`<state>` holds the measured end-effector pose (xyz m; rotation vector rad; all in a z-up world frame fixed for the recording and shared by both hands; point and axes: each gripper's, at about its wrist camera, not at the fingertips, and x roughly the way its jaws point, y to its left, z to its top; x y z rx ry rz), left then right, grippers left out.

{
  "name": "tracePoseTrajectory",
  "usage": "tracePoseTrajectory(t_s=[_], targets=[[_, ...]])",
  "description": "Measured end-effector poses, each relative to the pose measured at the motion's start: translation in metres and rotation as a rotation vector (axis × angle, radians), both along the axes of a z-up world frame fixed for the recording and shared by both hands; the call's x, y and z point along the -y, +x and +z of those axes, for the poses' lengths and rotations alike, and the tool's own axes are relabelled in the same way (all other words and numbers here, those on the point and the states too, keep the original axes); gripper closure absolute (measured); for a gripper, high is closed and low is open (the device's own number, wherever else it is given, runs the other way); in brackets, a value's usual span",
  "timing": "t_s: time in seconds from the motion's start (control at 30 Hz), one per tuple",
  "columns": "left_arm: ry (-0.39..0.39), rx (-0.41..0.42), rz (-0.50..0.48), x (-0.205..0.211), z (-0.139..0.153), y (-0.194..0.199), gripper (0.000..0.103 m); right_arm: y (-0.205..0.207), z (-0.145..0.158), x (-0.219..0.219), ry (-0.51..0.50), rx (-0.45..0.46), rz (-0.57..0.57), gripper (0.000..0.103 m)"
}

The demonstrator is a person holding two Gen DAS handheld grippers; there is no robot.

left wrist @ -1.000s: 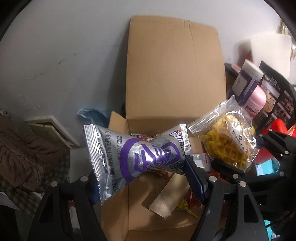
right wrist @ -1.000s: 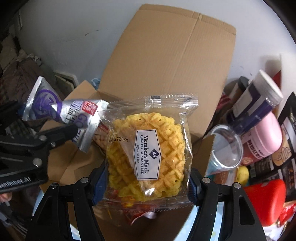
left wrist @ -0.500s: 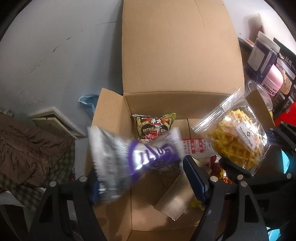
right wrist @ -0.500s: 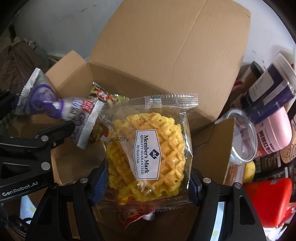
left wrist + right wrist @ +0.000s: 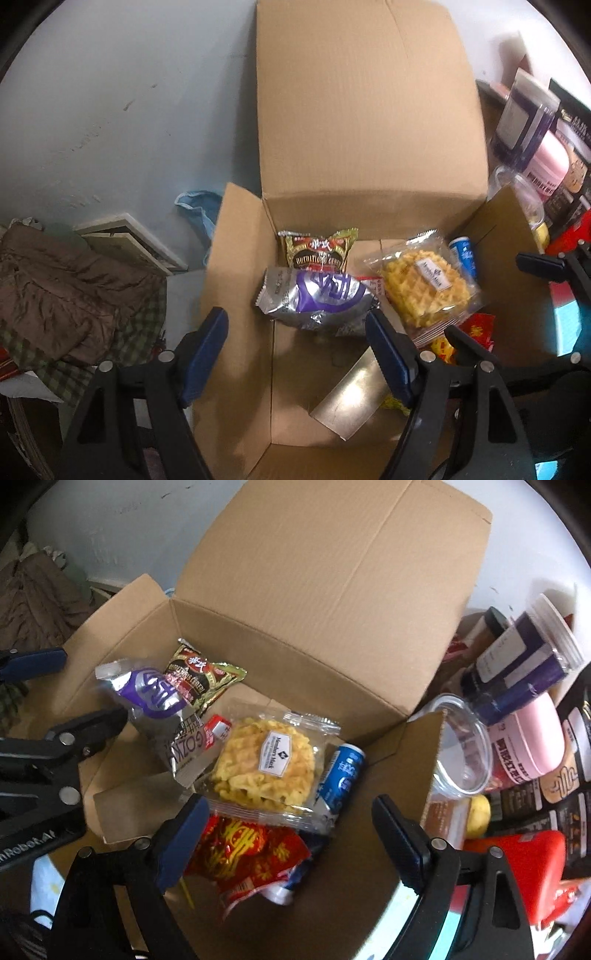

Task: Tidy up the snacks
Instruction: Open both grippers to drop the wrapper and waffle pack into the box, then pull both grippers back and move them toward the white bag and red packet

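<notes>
Right wrist view: clear bag of yellow waffle cookies (image 5: 266,764) lies in brown cardboard box (image 5: 295,635), beside shiny silver-purple snack pack (image 5: 159,698), blue can (image 5: 341,775), red packet (image 5: 247,849). Right gripper (image 5: 288,830) fingers just opened, apart, empty. Left gripper (image 5: 299,354) fingers apart, empty.

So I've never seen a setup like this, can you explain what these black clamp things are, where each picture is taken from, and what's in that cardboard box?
The black clamps are two hand-held grippers, one in each of a person's hands, each with a fisheye camera looking out along its two blue-padded fingers. One picture is from the left gripper, the other from the right gripper; each also shows the other gripper at its edge.

Both look down into an open cardboard box. In it lie a silver and purple packet, a clear waffle snack bag, a dark cereal packet, a blue packet and a red wrapper. Jars and tubs stand outside the box.

Nothing is held: both grippers are open and empty, and the right one's jaws have just opened, with the waffle bag lying below them.
</notes>
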<state>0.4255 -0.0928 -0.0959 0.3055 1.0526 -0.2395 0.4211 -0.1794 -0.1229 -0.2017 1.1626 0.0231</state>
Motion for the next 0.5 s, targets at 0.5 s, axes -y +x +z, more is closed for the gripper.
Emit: tracePoseTrajectory(t_s=[0.5], targets=[[-0.096, 0.155, 0.0, -0.004, 0.102, -0.042, 0.026, -0.057, 0.092, 0.017, 0.006, 0.187, -0.01, 0.012]])
